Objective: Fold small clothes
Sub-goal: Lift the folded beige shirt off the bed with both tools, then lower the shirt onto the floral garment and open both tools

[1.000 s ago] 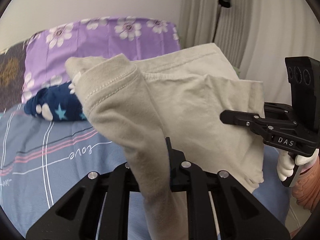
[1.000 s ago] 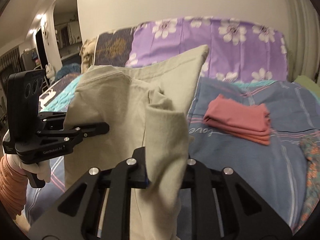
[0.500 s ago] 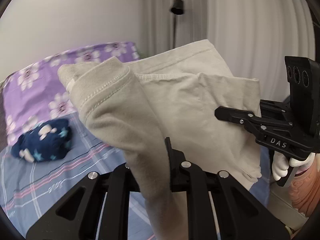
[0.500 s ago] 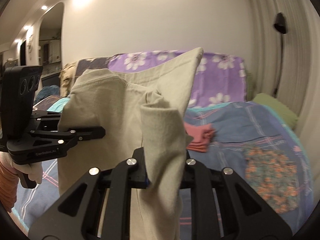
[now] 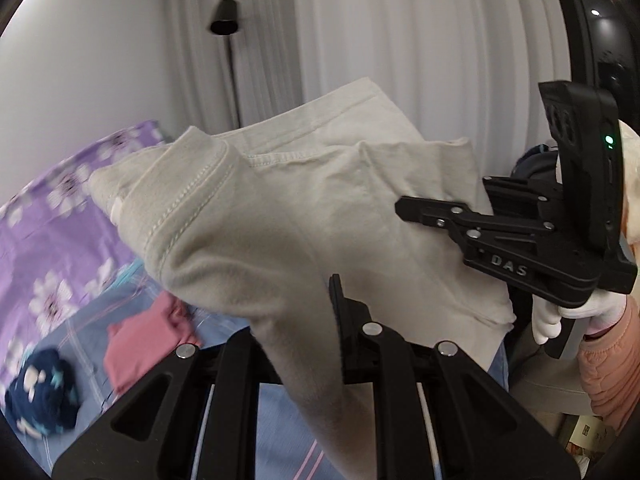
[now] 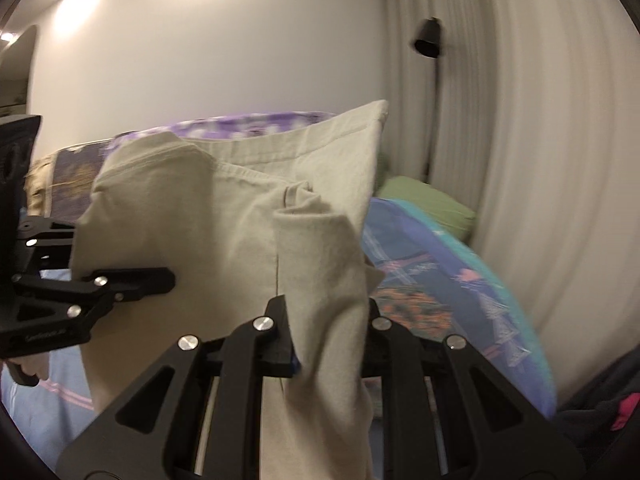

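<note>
Navy star-print garment (image 5: 40, 396): bundled at the far left of the left wrist view, lying on the bedsheet.
Pink folded garment (image 5: 148, 340): just right of the navy bundle, flat on the blue plaid bedsheet (image 5: 280, 432).
Purple floral cover (image 5: 52, 216): behind both, along the wall side of the bed.
Left gripper (image 5: 316, 320): jaws clamped on a bunched edge of the beige garment, cloth pinched between the pads.
Beige garment (image 5: 320, 216): held up in the air above the bed, stretched between the two grippers, stitched hem on top.
Floor lamp (image 5: 226, 20): black, standing against the white curtain (image 5: 420, 40).
Right gripper (image 5: 404, 208): fingers closed on the garment's other edge; a white-gloved hand (image 5: 560, 316) with a peach sleeve holds its handle.
Right wrist view: the same cloth fills the middle, a fold pinched between this gripper's pads (image 6: 280, 336); a green pillow (image 6: 428, 204) lies at the bed's far corner.
</note>
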`<state>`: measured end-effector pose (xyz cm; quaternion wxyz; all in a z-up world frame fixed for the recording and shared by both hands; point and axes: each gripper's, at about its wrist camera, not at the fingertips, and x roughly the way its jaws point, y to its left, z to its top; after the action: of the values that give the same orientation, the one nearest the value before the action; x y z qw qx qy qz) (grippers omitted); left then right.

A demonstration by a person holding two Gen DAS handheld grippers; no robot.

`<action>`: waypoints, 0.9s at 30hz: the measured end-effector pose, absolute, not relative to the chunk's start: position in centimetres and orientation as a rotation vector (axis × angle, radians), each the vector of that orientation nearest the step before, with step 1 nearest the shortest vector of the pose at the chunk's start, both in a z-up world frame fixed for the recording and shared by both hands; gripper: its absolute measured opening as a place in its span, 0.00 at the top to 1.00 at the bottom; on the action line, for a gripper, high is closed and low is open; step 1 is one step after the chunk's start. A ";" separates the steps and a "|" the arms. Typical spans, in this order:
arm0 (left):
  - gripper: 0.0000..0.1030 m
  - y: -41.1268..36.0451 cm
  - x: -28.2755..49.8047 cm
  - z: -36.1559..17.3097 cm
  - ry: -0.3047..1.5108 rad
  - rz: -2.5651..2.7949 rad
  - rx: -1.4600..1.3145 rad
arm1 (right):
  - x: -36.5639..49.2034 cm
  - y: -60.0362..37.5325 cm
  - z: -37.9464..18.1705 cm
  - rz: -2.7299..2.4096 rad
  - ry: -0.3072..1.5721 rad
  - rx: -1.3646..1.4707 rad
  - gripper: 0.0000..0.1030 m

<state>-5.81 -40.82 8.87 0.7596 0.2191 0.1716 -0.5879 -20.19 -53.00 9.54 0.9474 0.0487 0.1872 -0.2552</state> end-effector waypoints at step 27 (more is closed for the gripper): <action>0.85 -58.6 3.3 3.5 0.635 -1.339 0.380 | -9.3 -68.7 4.8 -0.833 0.630 0.130 0.78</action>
<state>3.34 -58.57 3.49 0.7213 0.1720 0.2873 -0.6062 -9.31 -68.74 4.82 0.8648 0.0622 0.3005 -0.3975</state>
